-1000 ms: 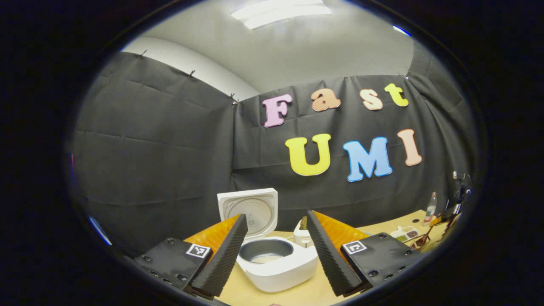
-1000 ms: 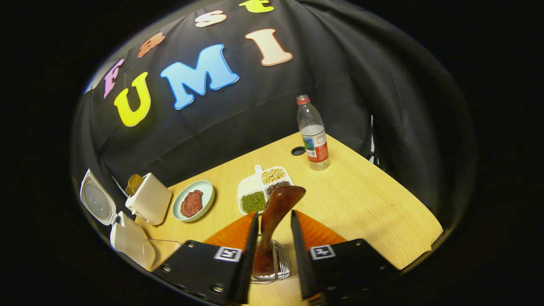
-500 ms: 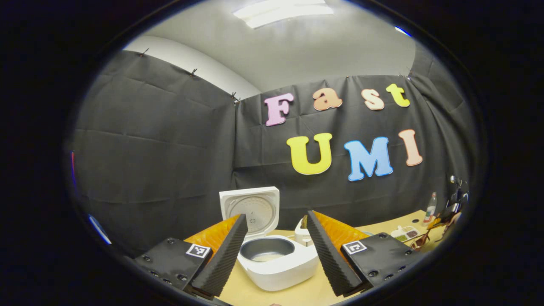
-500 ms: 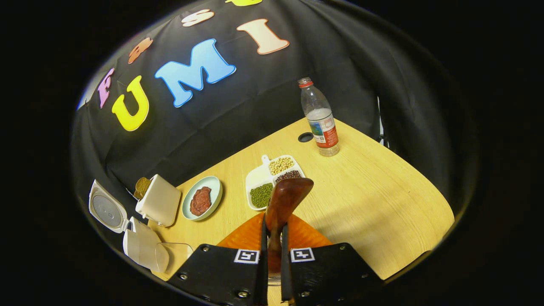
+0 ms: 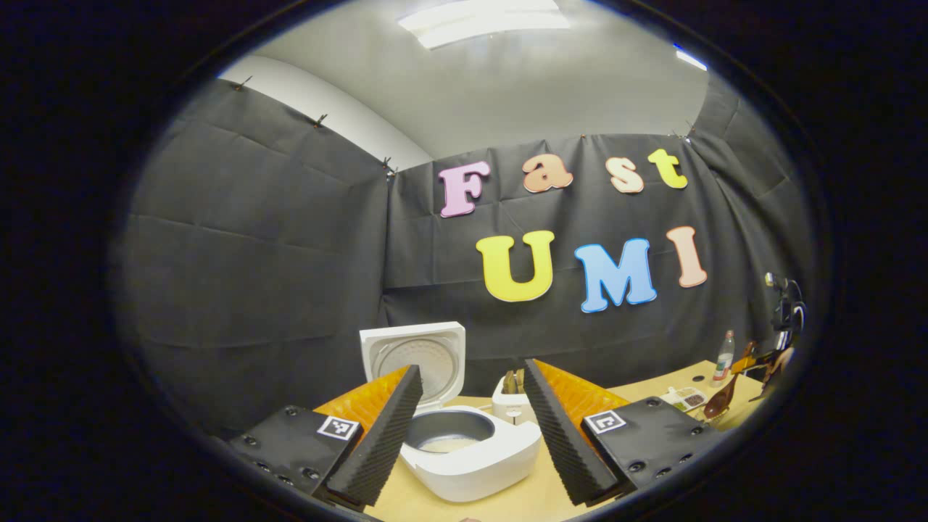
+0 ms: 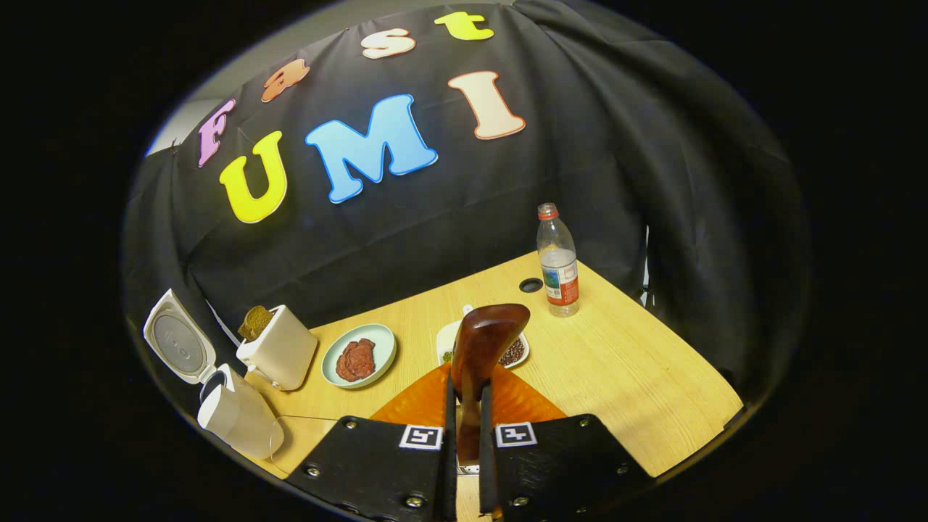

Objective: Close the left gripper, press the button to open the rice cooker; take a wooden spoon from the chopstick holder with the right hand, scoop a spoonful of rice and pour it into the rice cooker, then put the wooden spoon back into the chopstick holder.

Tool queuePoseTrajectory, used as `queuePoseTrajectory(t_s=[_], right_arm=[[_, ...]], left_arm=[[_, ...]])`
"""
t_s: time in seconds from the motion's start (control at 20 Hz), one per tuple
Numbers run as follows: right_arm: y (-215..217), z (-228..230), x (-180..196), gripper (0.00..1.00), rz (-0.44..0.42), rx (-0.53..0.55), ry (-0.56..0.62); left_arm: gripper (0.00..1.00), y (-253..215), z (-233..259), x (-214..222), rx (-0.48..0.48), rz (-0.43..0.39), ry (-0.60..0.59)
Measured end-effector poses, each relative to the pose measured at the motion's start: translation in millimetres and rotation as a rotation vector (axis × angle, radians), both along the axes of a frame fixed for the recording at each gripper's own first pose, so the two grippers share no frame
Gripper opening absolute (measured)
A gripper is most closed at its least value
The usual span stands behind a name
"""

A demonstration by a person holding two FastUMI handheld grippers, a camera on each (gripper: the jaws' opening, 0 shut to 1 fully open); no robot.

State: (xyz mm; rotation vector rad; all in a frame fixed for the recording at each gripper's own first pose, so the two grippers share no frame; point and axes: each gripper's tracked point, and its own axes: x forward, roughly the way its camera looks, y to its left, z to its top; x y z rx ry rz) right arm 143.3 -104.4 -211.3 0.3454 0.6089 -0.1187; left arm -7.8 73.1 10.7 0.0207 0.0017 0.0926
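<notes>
The worktop (image 6: 623, 362) has a broad bare stretch of wood on its right half in the right gripper view, running out to its near right edge, with a water bottle (image 6: 557, 261) standing upright near the far corner beside a small round hole (image 6: 531, 285). The things crowd the left and middle: a rice cooker (image 6: 232, 413) at the left edge with its lid (image 6: 177, 348) tipped up and back, a white toaster (image 6: 279, 351) with a slice of bread in it just beside it, a pale plate (image 6: 360, 355) carrying a reddish piece of food, and a divided dish of beans (image 6: 507, 353) partly hidden behind the spoon. The right hand-held gripper (image 6: 464, 442) is clenched on the wooden spoon (image 6: 482, 348), both fingers pressing its handle, the bowl of the spoon standing up above the fingertips. The chopstick holder (image 6: 464, 470) is barely seen as a sliver of metal between the fingers, too little to tell how the spoon sits to it. The left gripper view looks into the rice cooker (image 5: 464, 453) from close by: the inner pot is open with a pale layer at its bottom, the lid (image 5: 413, 355) upright behind it, and bare wood in front. The left hand-held gripper (image 5: 471, 428) is released, fingers wide apart, touching nothing, framing the cooker. Far off at its right edge the wooden spoon (image 5: 718, 402) hangs held above the worktop.
</notes>
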Motion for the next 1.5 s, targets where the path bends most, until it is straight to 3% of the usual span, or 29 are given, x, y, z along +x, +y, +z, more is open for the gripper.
queuePoseTrajectory(t_s=[0.4,0.65,0.75,0.8,1.0,1.5], right_arm=[[51.6,65.1,-15.9,0.12,0.006,0.022,-0.131],[98.3,71.1,-25.8,0.12,0.046,0.02,-0.148],[118.9,66.0,-30.6,0.12,0.076,0.013,-0.145],[128.3,62.6,-31.9,0.12,0.089,0.006,-0.141],[158.7,42.5,-36.4,0.12,0.119,-0.024,-0.119],[192.2,-35.8,-33.9,0.12,0.166,-0.2,-0.008]], left_arm=[[0.97,31.0,-15.5,12.9,-0.051,-0.041,0.009],[0.97,56.8,-22.7,14.5,-0.063,-0.053,0.013],[0.97,68.4,-27.3,13.2,-0.064,-0.056,0.019],[0.92,74.9,-29.8,12.9,-0.062,-0.057,0.023],[1.0,100.9,-33.3,11.5,-0.054,-0.05,0.031],[0.97,152.2,-54.4,1.0,-0.042,-0.02,0.073]])
